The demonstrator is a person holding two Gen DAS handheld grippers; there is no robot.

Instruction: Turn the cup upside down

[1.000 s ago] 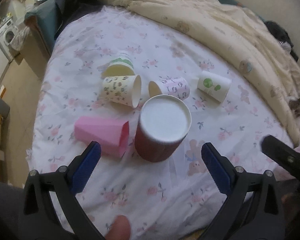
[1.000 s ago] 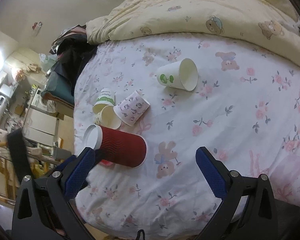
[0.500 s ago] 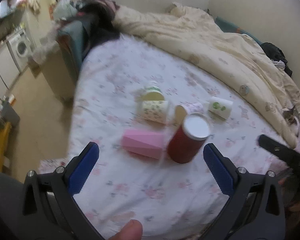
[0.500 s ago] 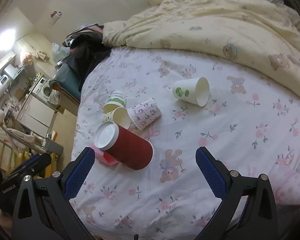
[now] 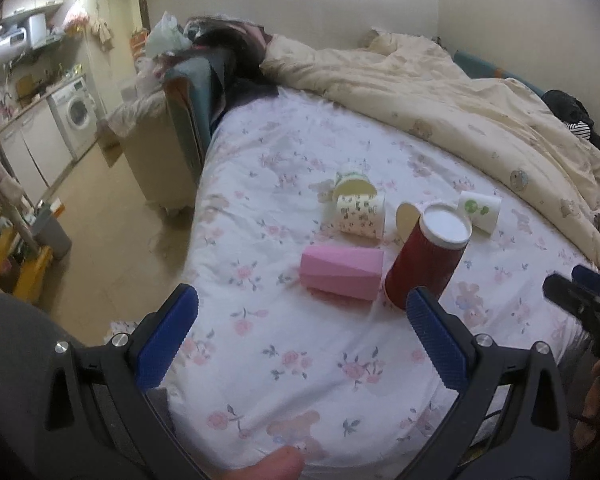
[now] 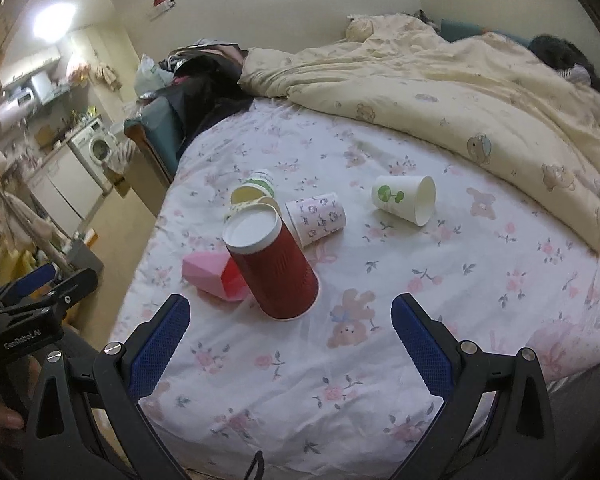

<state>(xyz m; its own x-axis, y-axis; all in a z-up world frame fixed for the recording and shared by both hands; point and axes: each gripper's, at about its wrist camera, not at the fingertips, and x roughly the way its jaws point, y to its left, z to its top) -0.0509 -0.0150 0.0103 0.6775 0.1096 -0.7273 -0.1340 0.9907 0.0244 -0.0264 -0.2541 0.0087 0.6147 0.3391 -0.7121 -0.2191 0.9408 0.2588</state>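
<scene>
Floral-sheeted bed point(image 6: 480, 280) carries a red ribbed paper cup point(image 6: 274, 266) standing inverted, white base up; both grippers' jaws spread wide, empty, near edge.

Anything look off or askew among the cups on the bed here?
The red cup stands mouth-down with its white base up, but leans on the soft bedsheet. The pink cup and the other paper cups lie on their sides.

Black-framed hand-held gripper point(image 5: 302, 320) with ribbed blue finger pads point(image 5: 164, 340), silver screws, bare thumb tip point(image 5: 276, 466)
</scene>
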